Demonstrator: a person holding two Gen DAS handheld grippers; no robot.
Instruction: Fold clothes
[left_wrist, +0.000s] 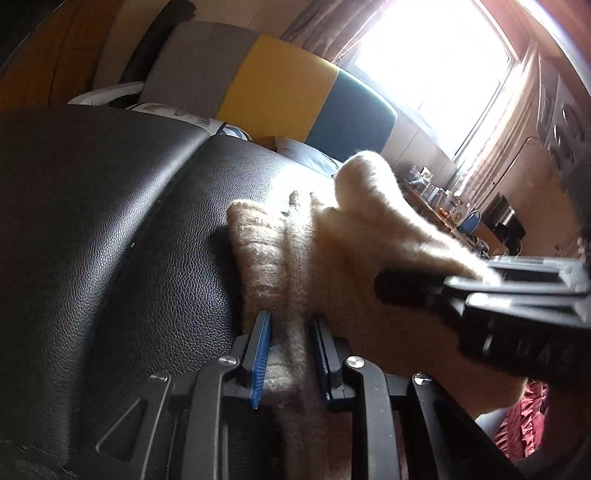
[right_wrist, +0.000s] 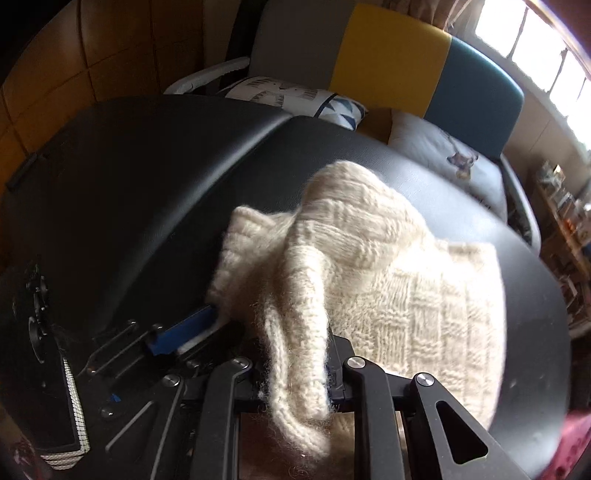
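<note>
Left tool (left_wrist: 286, 350) and right tool (right_wrist: 291, 373) each clamped sweater (right_wrist: 369, 266) edge. Risk: fuzzy knit slipping free, fold collapsing onto desk (right_wrist: 147, 166).

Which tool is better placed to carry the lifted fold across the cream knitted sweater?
Probably the right tool. It holds a raised fold of the cream knitted sweater above the flat part on the black leather surface. The left tool grips a low edge, better for anchoring.
</note>
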